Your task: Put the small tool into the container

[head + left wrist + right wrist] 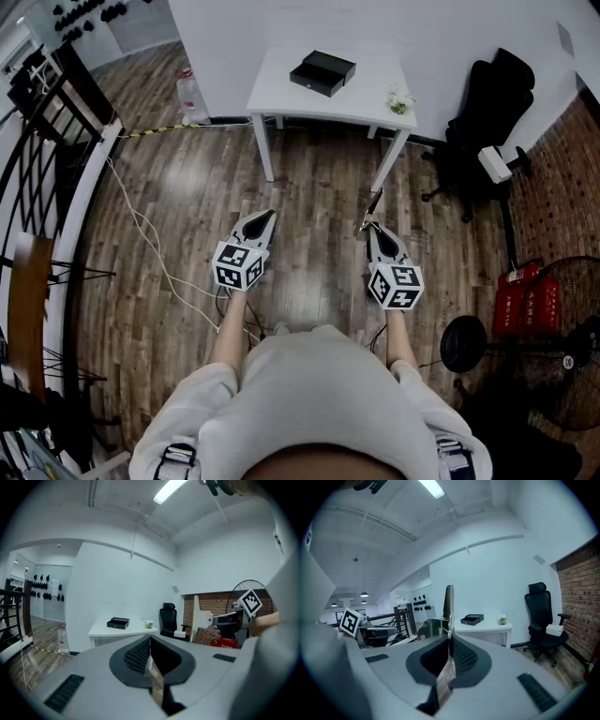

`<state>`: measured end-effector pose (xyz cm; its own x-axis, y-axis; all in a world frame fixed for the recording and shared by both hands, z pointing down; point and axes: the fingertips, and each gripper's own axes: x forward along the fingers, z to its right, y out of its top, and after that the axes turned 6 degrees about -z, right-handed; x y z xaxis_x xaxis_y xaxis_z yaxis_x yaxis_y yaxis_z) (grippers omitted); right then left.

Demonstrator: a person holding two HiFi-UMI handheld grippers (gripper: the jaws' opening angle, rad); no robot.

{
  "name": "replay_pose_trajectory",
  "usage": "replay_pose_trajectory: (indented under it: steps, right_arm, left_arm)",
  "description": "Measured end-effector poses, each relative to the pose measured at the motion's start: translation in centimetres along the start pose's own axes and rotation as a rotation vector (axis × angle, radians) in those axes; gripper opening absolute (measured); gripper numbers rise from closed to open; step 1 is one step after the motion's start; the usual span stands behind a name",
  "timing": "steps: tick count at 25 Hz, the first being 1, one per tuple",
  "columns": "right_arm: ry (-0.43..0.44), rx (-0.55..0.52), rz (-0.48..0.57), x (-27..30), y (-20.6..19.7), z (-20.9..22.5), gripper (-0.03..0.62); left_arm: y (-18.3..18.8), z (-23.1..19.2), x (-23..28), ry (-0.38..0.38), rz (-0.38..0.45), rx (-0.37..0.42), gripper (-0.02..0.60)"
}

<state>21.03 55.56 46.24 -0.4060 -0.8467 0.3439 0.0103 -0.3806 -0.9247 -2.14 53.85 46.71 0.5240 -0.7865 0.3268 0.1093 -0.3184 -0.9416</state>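
Shoulders in a white shirt filled the bottom of the head view, both forearms held forward over the wooden floor. The small tool, thin and dark, was pinched in the right gripper and stuck out past its tips toward the table. In the right gripper view the jaws of that gripper were pressed together on the tool, which rose edge-on as a narrow blade. What kind of tool it was could not be made out.

Just beside it, the left gripper was held level with the right. The left gripper view showed this gripper with its jaws closed against each other and nothing between them.

Well ahead of both grippers stood a white table against the wall. The container, a flat black box, lay near the table's middle, well apart from the tool. A small pale green thing sat near the table's right corner.

Farther out, a black office chair stood to the right of the table and a clear bottle stood on the floor to its left. A light cable trailed across the boards toward a black railing.
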Motion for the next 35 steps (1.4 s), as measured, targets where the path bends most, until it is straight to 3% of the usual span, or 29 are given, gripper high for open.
replay_pose_trajectory:
  steps: [23, 35]
  right_arm:
    - [0.079, -0.001, -0.031, -1.3, -2.1, 3.1, 0.002]
    - [0.085, -0.003, -0.038, 2.0, -1.1, 5.2, 0.002]
  left_arm:
    - [-1.5, 4.5, 2.0, 0.03, -0.017, -0.033, 0.011]
    - [-1.1, 3.1, 5.3, 0.034, -0.029, -0.027, 0.011]
